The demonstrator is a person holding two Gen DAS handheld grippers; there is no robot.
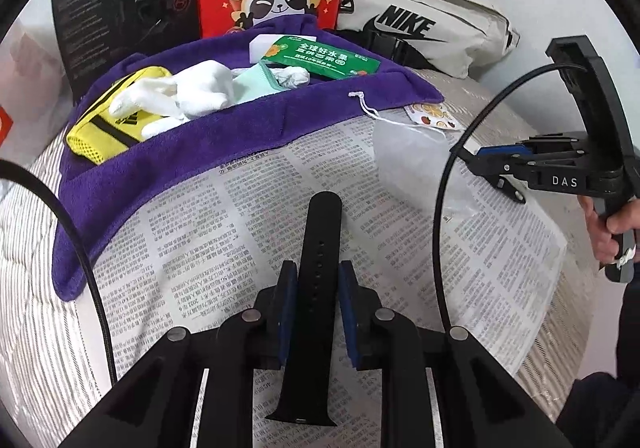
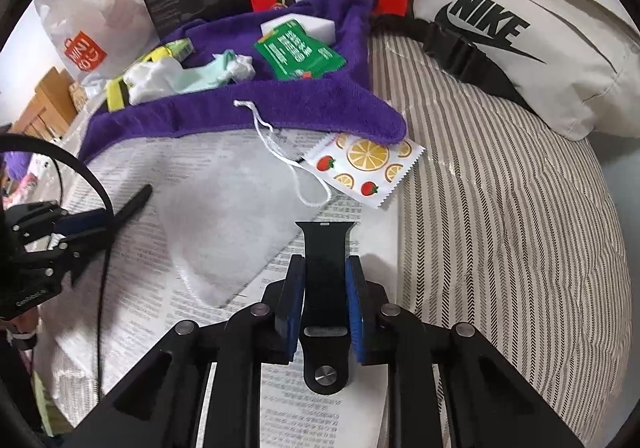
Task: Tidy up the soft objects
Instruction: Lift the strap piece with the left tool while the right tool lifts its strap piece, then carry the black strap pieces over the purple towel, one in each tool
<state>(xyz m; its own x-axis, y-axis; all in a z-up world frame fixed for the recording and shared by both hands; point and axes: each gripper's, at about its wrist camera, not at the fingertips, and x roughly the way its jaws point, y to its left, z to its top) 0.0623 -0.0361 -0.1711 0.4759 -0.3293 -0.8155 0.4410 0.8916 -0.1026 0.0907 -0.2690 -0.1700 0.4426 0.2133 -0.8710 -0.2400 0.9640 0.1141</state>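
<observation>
A: Over the newspaper (image 1: 240, 232) on the bed, what's held?
B: Two black, matte watch strap halves. Left claw (image 1: 318, 288) is clamped on the long holed strap (image 1: 320, 248); right claw (image 2: 325, 284) is clamped on the short buckle strap (image 2: 326, 268).

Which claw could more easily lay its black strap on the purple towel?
Probably the left claw: its long black holed rubber strap points toward the purple terry towel, whose edge runs close on its left. The right claw, shut on a shorter black strap, sits farther back over the newspaper.
</observation>
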